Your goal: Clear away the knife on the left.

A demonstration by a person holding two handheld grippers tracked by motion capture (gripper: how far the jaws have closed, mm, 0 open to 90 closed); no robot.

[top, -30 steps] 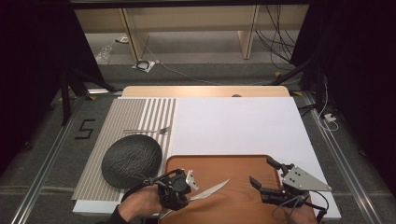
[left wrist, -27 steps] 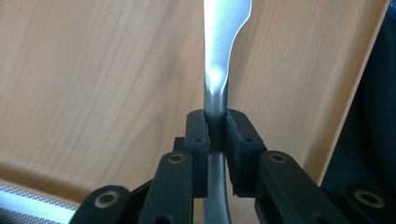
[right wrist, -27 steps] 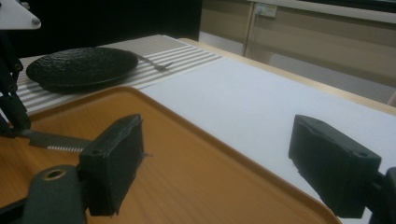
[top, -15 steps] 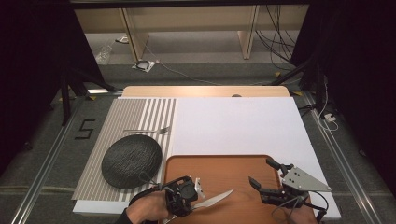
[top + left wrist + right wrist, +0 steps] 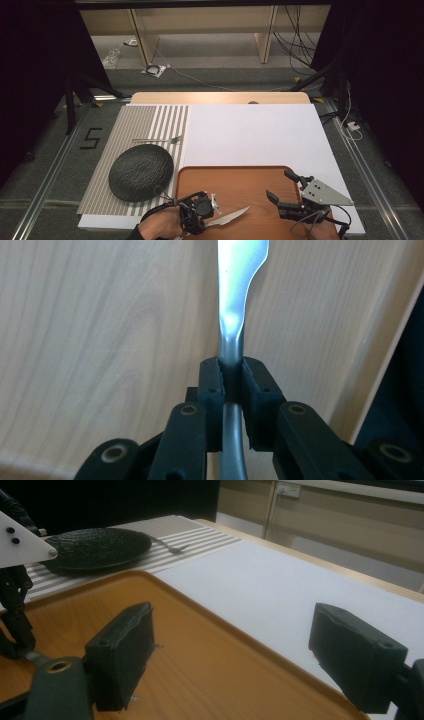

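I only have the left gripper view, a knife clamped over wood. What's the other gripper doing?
Observer: The right gripper hangs with open jaws, nothing between them, over the right part of the wooden tray.
Operator: What else is on the table?
Observer: A black plate lies left of the tray on a striped mat.
Operator: Any other cutlery?
Observer: A fork lies on the mat just beyond the plate.
Operator: Which way does my knife point?
Observer: The knife in the left gripper points right, across the tray's near edge.

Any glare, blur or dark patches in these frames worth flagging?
Left gripper view: bright glare on the knife blade, close tool slightly soft. Right gripper view: near pads blurred, plate dim. High view: both sides beyond the table fall into black.
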